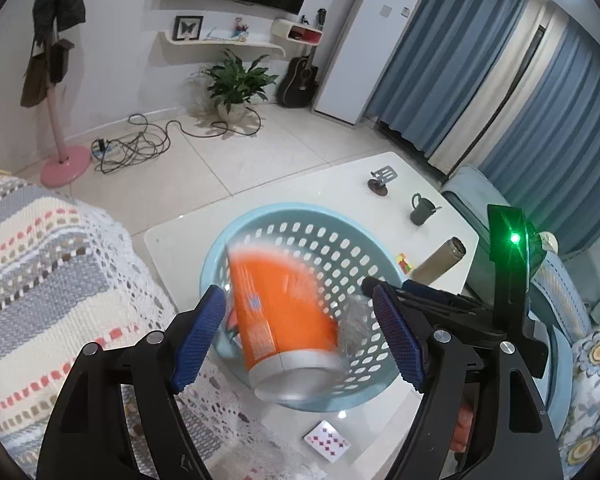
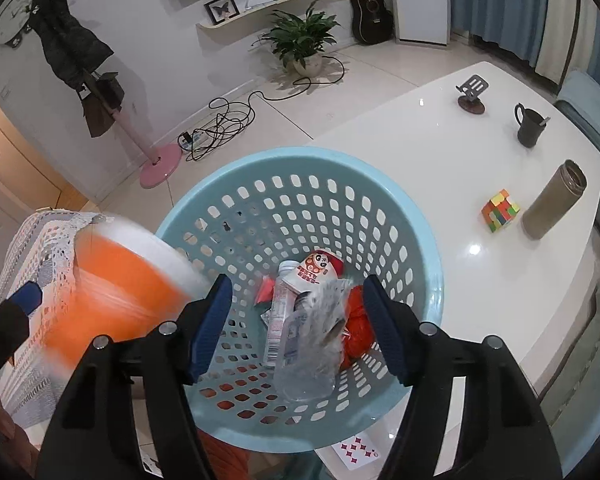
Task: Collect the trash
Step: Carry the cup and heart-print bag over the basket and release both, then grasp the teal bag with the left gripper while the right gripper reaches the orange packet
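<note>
**Over the basket: two more pieces going in**

In the left wrist view, the left gripper (image 1: 300,336) stands with jaws apart above the blue basket (image 1: 256,220). An orange can (image 1: 284,312), motion-blurred and tilted, sits between the pads; neither pad seems to press it, so it looks released. A playing card (image 1: 327,440) lies on the white table (image 1: 380,200).

In the right wrist view, the right gripper (image 2: 298,328) is likewise spread open over the basket, a crumpled clear bottle (image 2: 312,344) blurred between the fingers. Wrappers and a white bottle (image 2: 278,312) already lie inside. Judging by this, collection is well along; the card may remain.
</note>
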The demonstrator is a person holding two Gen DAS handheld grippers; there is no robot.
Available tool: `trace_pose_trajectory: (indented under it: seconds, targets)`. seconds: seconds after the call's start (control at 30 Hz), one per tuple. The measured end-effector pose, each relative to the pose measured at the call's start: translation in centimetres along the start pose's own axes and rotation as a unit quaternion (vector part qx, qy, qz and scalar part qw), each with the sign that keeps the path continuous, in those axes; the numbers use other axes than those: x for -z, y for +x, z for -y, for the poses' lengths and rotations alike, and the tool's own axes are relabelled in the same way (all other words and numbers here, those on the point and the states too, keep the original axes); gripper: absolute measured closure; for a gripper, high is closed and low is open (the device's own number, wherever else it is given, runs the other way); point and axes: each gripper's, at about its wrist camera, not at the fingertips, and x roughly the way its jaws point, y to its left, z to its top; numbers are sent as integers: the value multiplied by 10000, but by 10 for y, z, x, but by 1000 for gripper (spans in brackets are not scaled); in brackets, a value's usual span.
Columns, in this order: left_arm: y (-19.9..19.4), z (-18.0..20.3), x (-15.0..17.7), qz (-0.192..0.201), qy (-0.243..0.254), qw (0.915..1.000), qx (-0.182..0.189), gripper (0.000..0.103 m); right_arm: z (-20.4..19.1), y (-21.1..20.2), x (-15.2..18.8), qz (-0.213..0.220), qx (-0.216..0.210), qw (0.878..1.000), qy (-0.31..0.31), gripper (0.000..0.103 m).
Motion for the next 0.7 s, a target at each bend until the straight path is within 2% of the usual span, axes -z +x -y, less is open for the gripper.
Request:
trace_pose_trajectory:
  seconds: [0.2,0.4,0.57,0.7]
  targets:
    - [-6,-6,7,-3,-50,10000,-13,29,0,-1,4,-29,-19,10000,2,39]
    - [-28,-11,13,152,-116,9998,-16,29,-15,-11,6,30,-98,9998,-156,39]
    - [-56,-21,19,416,-170,9989,-142,29,-46,-30,8,204,-282,9984,-444,39]
    - [-95,-44,24,736,-355,9961,-325,29,-79,-48,10,368,-454,9957,-722,39]
